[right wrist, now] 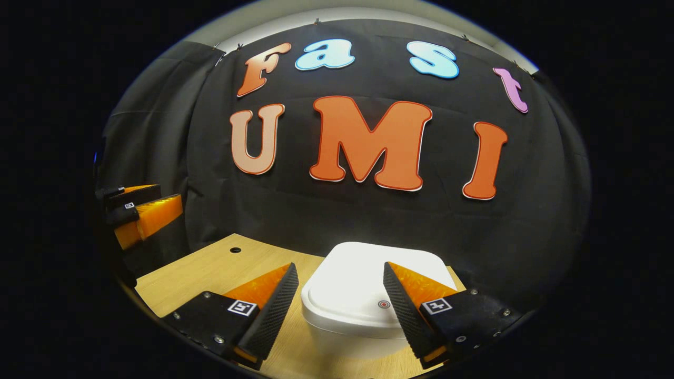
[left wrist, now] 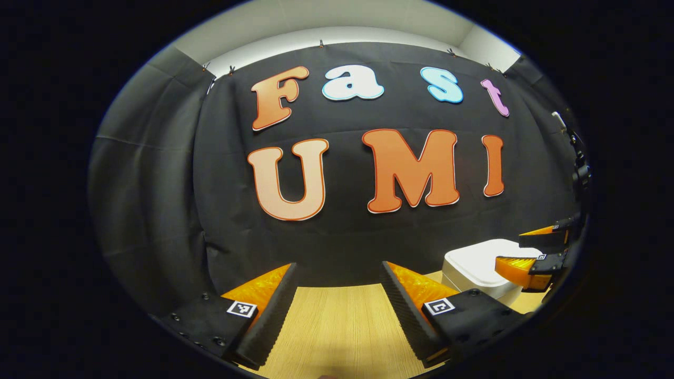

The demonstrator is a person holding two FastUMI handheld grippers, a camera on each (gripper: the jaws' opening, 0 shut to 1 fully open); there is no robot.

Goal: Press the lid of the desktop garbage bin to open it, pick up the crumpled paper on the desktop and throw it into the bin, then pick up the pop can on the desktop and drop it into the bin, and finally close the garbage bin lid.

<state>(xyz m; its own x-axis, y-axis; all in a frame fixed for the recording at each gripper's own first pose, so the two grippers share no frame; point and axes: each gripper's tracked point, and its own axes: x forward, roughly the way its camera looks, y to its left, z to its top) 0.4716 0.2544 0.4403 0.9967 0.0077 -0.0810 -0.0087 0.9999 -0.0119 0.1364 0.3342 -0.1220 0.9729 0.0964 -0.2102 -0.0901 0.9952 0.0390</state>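
1. The left gripper [left wrist: 337,316] hangs above the pale wooden desktop [left wrist: 337,326] with its 2 fingers spread wide and only bare wood between them.
2. In the left gripper view, the white, rounded plastic garbage bin [left wrist: 474,268] stands to the right, near the black cloth wall [left wrist: 158,184], and the right gripper [left wrist: 532,252] hovers over the bin's far side.
3. The right gripper [right wrist: 339,310] is held just above and in front of the bin [right wrist: 353,295], fingers wide apart, gripping nothing.
4. The bin's lid [right wrist: 363,279] lies flat and closed, with a small red round mark [right wrist: 384,303] near its front edge, beside the right-hand finger.
5. In the right gripper view, the left gripper [right wrist: 142,210] sits far off to the left, above the desktop [right wrist: 210,268]; its fingers look close together from here.
6. A small dark hole [right wrist: 235,249] shows in the desktop near the back wall [right wrist: 526,237].
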